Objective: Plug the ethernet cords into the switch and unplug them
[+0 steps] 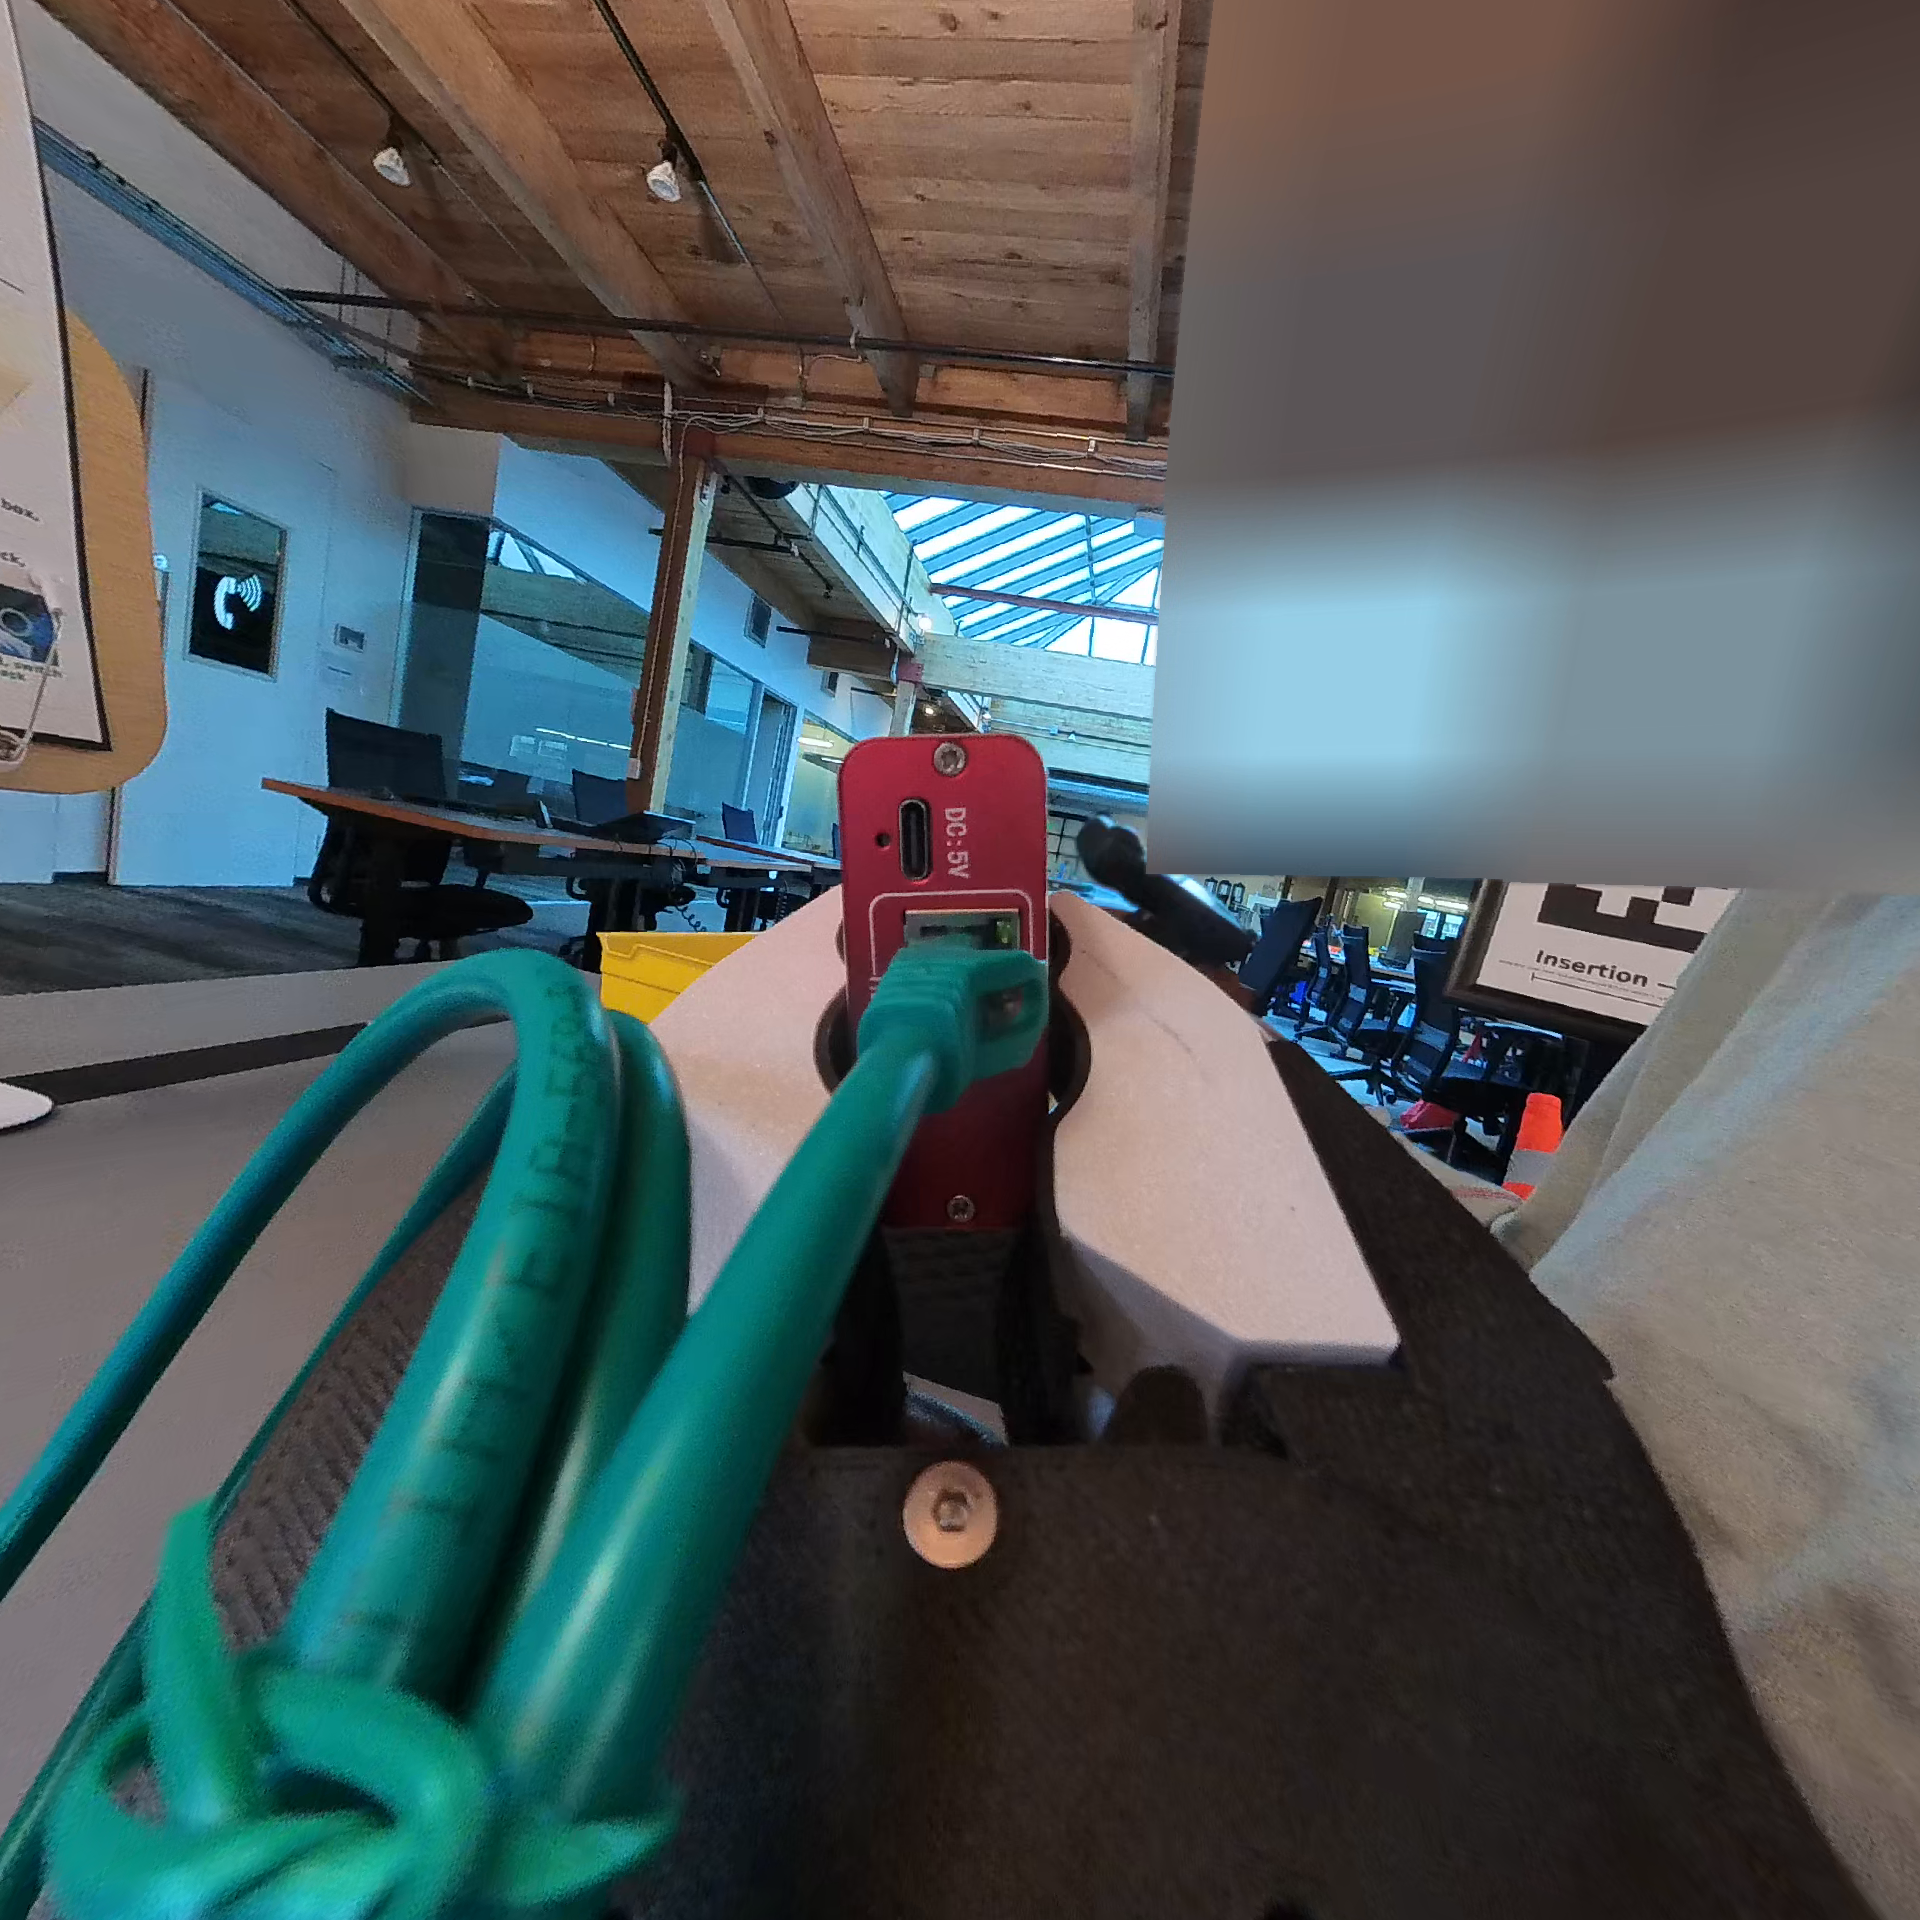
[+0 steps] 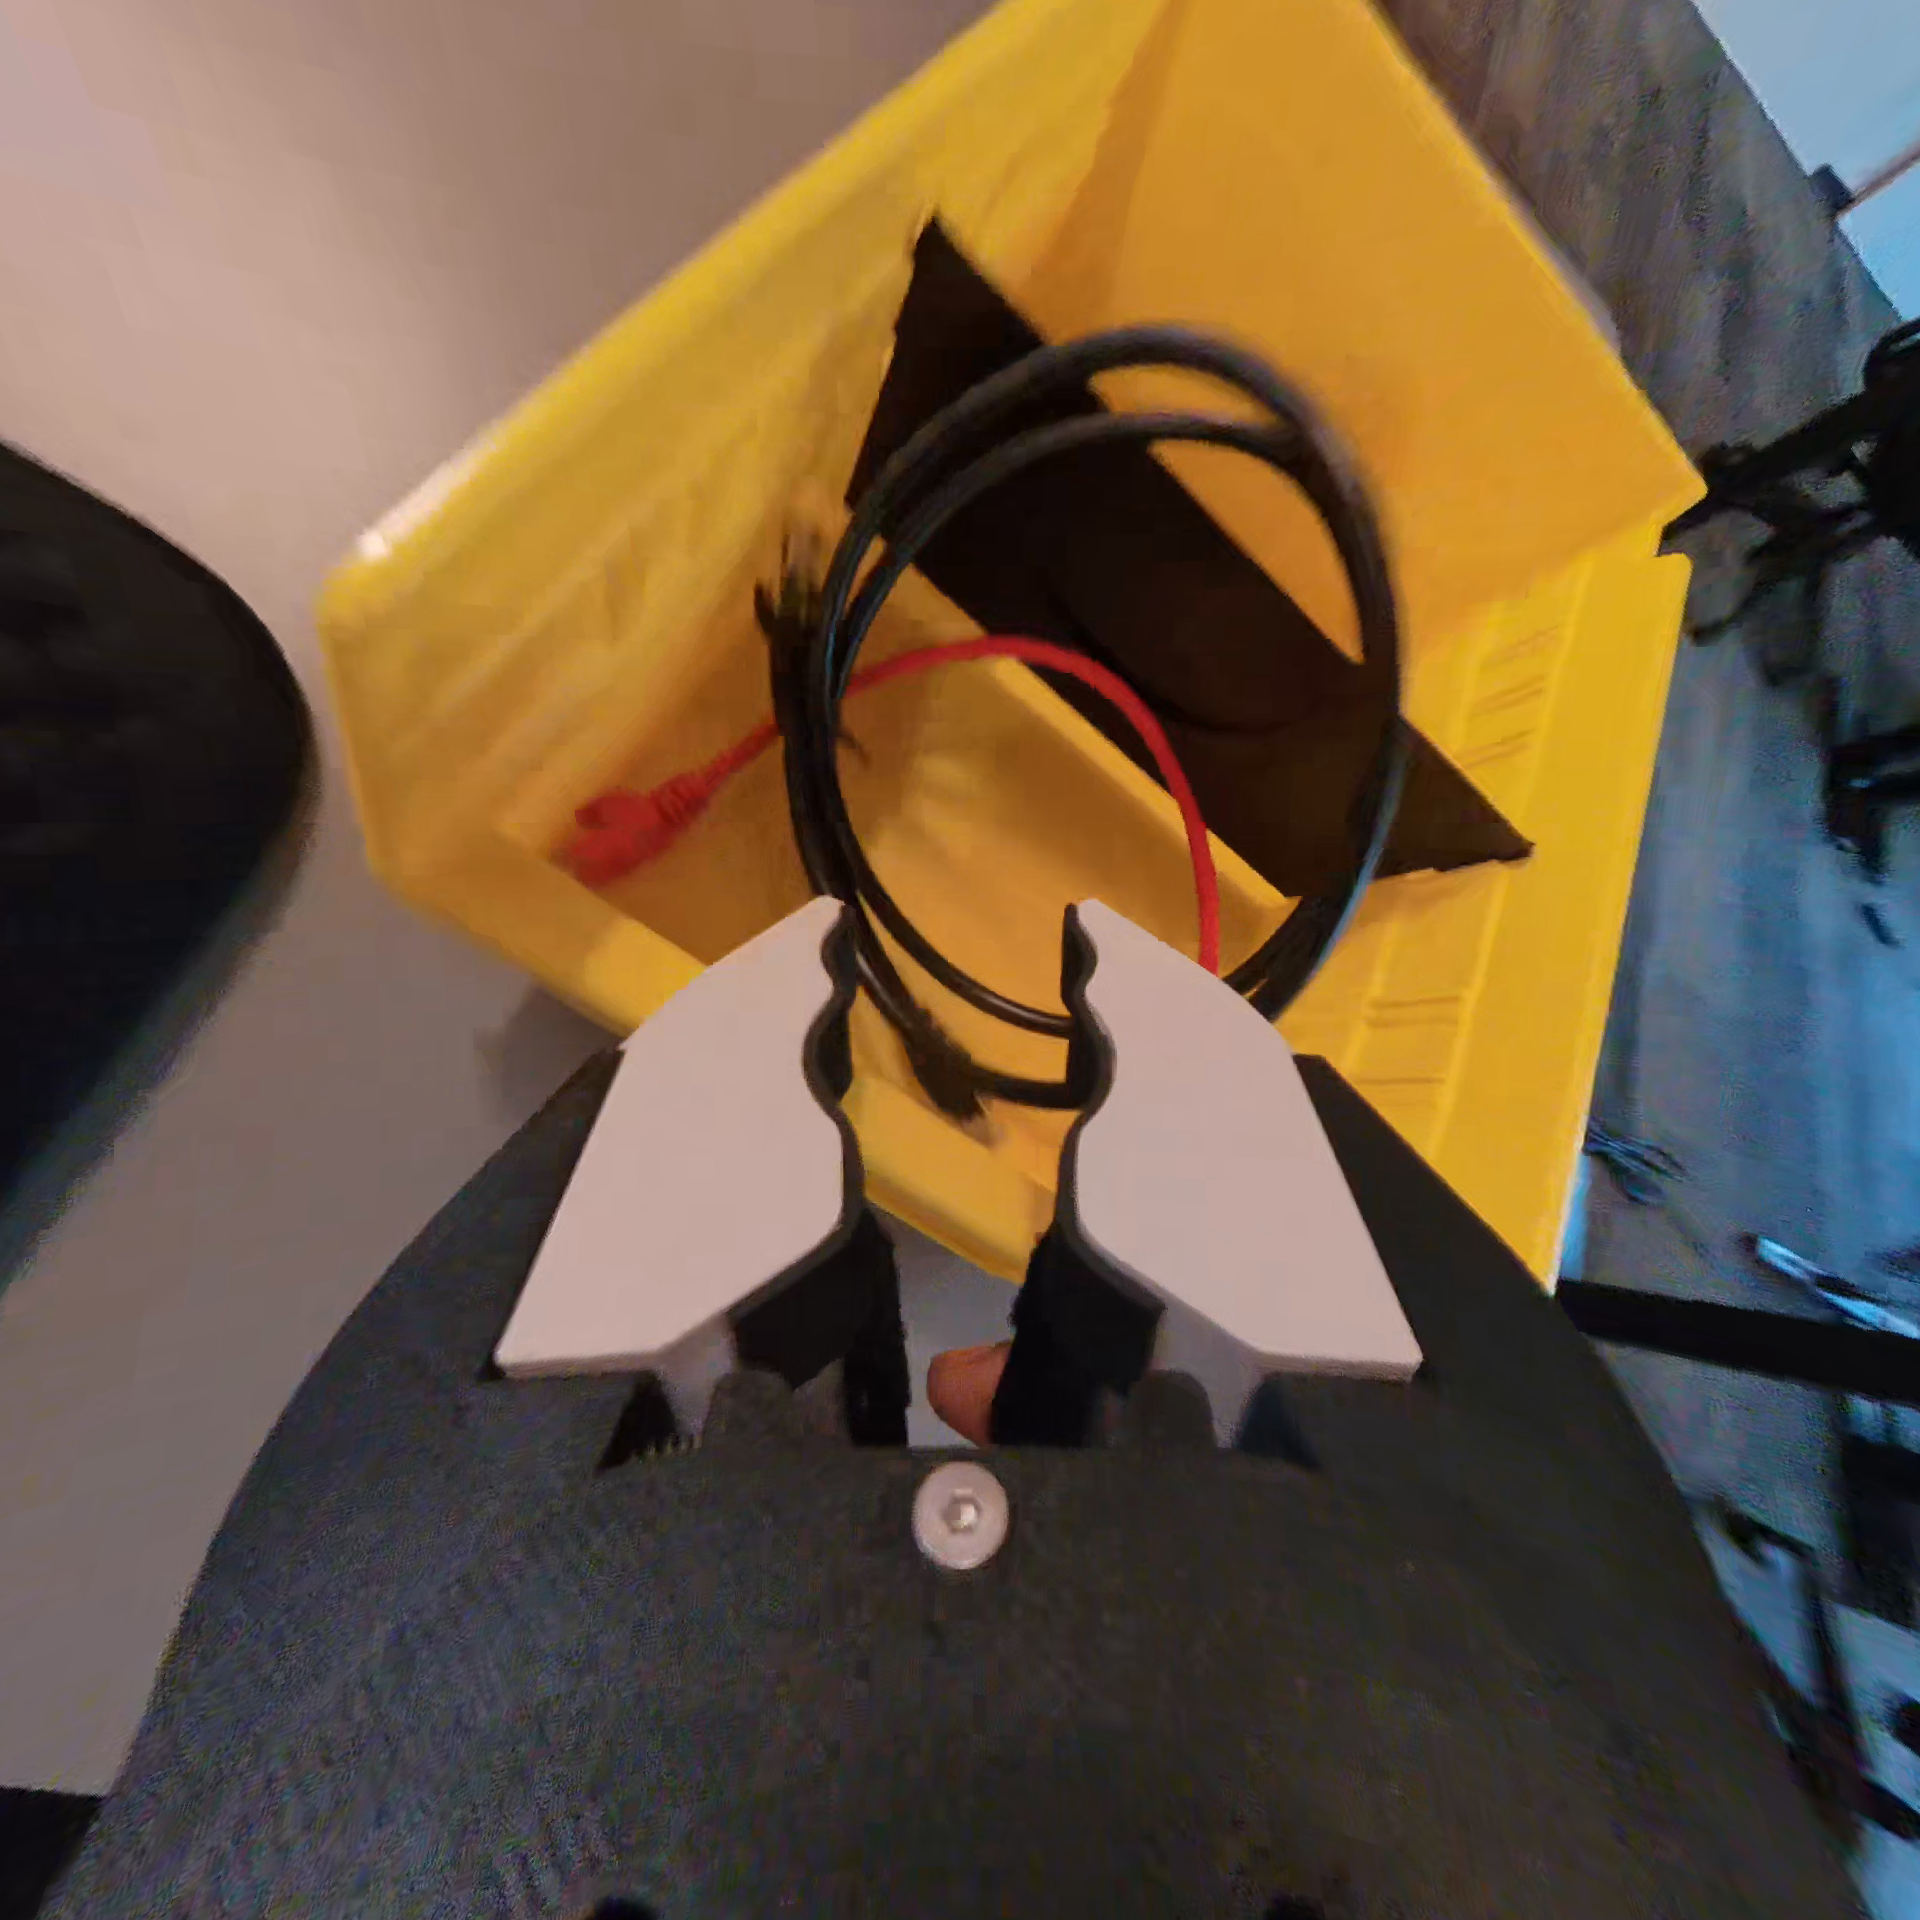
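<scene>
Two grippers are seen, one per wrist view. The left gripper is clamped on a red switch, which is held upright between its white fingers. A green ethernet cord is plugged into the switch's port, and its coiled loops hang to the left, above the grey desk. The right gripper is spread apart over a yellow bin standing on the desk; a coiled black cord is looped across its fingers, whether hooked or resting cannot be told. A red cord lies inside the bin.
</scene>
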Available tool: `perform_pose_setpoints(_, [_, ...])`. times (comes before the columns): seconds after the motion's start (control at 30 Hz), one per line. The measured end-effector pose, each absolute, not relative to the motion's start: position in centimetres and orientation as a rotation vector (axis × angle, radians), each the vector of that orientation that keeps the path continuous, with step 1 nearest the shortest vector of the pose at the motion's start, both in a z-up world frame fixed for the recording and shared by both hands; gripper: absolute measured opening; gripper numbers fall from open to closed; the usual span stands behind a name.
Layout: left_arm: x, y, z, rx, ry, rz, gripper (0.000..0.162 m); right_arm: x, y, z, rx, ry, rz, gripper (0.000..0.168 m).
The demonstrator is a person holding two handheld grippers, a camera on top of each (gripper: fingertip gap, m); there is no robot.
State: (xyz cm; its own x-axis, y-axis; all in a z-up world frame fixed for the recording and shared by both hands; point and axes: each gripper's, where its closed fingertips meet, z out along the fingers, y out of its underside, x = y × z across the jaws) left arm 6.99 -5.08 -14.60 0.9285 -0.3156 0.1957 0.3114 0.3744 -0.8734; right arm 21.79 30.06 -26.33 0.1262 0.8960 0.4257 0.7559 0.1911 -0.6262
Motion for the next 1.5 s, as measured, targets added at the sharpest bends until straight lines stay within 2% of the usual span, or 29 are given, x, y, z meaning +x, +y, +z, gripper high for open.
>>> perform_pose_setpoints(0.13, [7.0, -5.0, -14.6, -1.121, 0.006, -0.396, 0.028, 21.7, 30.9, -22.4, -1.534, -1.424, 0.359, 0.034])
perform_pose_setpoints(0.37, [7.1, -4.6, -15.2, -1.159, 0.002, -0.403, 0.028, 22.0, 34.2, -20.2, -1.485, -1.220, 0.270, 0.050])
perform_pose_setpoints(0.43, [7.3, -4.6, -15.2, -1.161, 0.009, -0.401, 0.027, 21.4, 35.6, -21.0, -1.524, -1.221, 0.262, 0.045])
perform_pose_setpoints(0.6, [7.2, -4.6, -15.2, -1.159, 0.012, -0.396, 0.027, 20.6, 38.1, -24.6, -1.639, -1.280, 0.155, 0.021])
perform_pose_setpoints(0.73, [7.3, -4.6, -15.2, -1.161, 0.012, -0.404, 0.028, 20.8, 38.8, -27.4, -1.729, -1.320, 0.042, 0.027])
perform_pose_setpoints(0.77, [7.3, -4.6, -15.2, -1.160, 0.013, -0.404, 0.028, 21.1, 39.1, -28.0, -1.747, -1.326, 0.005, 0.023])
perform_pose_setpoints(0.8, [7.3, -4.6, -15.3, -1.161, 0.013, -0.405, 0.028, 21.6, 39.4, -28.1, -1.749, -1.323, -0.051, 0.010])
perform_pose_setpoints(0.83, [7.3, -4.5, -15.3, -1.162, 0.012, -0.407, 0.028, 22.1, 39.6, -28.3, -1.741, -1.342, -0.105, 0.009])
perform_pose_setpoints(0.97, [7.4, -4.5, -15.4, -1.168, 0.013, -0.416, 0.028, 23.8, 39.7, -29.3, -1.806, -1.443, -0.279, 0.013])
perform_pose_setpoints(1.03, [7.4, -4.4, -15.4, -1.175, 0.011, -0.412, 0.028, 24.2, 39.3, -29.4, -1.851, -1.462, -0.293, 0.038])
perform_pose_setpoints(1.1, [7.2, -4.3, -15.6, -1.184, 0.000, -0.406, 0.028, 24.0, 38.8, -28.3, -1.858, -1.399, -0.227, 0.055])
perform_pose_setpoints(1.13, [7.1, -4.3, -15.6, -1.186, -0.004, -0.408, 0.028, 23.8, 38.5, -27.2, -1.837, -1.341, -0.189, 0.058])
perform_pose_setpoints(1.3, [7.1, -4.2, -15.7, -1.192, -0.015, -0.415, 0.028, 21.5, 34.3, -20.2, -1.602, -1.139, 0.080, 0.057])
perform_pose_setpoints(1.5, [6.9, -3.6, -16.5, -1.252, -0.032, -0.408, 0.028, 13.5, 14.8, -15.1, -1.097, -1.492, 1.186, 0.053])
